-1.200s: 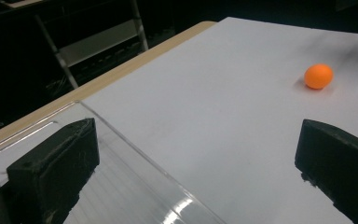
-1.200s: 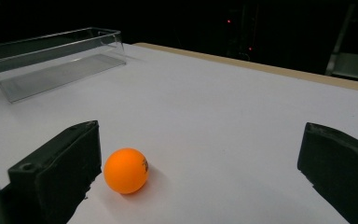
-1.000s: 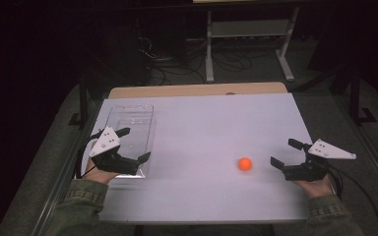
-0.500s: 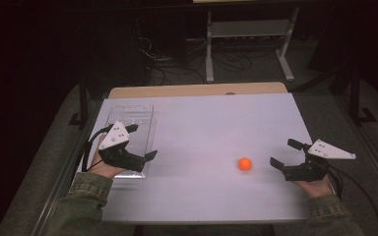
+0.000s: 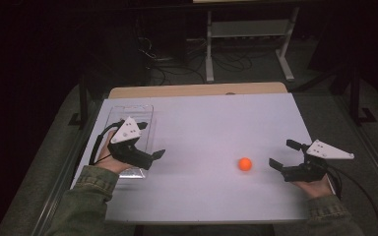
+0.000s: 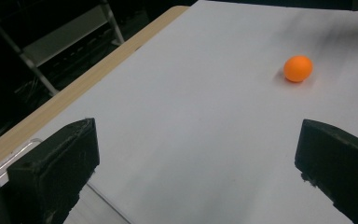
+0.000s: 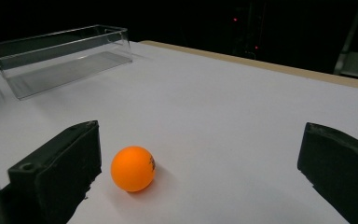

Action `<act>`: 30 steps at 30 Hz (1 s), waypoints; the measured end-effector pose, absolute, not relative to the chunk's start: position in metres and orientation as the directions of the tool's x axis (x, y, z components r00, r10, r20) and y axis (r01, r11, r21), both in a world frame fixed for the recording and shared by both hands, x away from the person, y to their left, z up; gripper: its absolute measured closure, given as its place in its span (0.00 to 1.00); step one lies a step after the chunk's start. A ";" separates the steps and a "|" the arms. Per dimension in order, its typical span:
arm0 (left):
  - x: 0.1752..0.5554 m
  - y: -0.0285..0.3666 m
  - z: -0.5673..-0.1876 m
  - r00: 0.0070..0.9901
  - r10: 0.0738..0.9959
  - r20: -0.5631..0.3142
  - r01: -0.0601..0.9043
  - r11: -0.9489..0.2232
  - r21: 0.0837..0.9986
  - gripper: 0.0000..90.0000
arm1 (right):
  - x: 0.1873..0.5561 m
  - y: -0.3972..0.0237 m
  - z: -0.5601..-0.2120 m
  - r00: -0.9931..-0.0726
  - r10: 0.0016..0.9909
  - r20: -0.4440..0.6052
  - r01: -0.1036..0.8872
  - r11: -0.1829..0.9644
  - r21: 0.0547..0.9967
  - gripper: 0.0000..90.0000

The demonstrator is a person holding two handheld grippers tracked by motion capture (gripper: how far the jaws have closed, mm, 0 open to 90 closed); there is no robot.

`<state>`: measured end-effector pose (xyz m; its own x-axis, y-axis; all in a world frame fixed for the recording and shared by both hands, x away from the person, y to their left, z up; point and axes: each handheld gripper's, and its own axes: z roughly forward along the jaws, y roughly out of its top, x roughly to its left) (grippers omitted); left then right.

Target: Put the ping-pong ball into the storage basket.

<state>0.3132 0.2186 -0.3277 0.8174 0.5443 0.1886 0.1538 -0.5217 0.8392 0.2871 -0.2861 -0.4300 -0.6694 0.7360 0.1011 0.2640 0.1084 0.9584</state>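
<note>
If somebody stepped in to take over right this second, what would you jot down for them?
Left gripper: open, holding nothing, over the near end of the clear box at the table's left.
Right gripper: open, holding nothing, pointed at the orange ball.
The ball sits on the white table, apart from both grippers, nearer the right one.
Done: nothing gripped so far.
Left: probably close the right gripper on the ball and carry it to the box.
</note>
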 end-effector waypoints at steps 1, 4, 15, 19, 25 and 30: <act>0.313 0.219 -0.328 0.817 0.544 0.189 0.154 -0.522 0.839 0.00 | 0.287 -0.286 -0.430 -0.669 0.736 0.101 0.264 0.108 0.958 0.00; 0.314 0.214 -0.326 0.823 0.534 0.192 0.151 -0.531 0.834 0.00 | 0.287 -0.286 -0.430 -0.671 0.734 0.101 0.265 0.110 0.958 0.00; 0.321 0.198 -0.318 0.846 0.494 0.201 0.128 -0.553 0.823 0.00 | 0.287 -0.286 -0.430 -0.673 0.733 0.100 0.265 0.112 0.958 0.00; 0.323 0.194 -0.317 0.852 0.482 0.203 0.127 -0.567 0.814 0.00 | 0.287 -0.286 -0.430 -0.673 0.732 0.101 0.265 0.111 0.958 0.00; 0.326 0.185 -0.315 0.863 0.461 0.205 0.120 -0.583 0.803 0.00 | 0.287 -0.286 -0.430 -0.673 0.732 0.101 0.266 0.113 0.957 0.00; 0.327 0.178 -0.314 0.868 0.449 0.210 0.114 -0.593 0.797 0.00 | 0.287 -0.286 -0.430 -0.673 0.732 0.102 0.265 0.110 0.958 0.00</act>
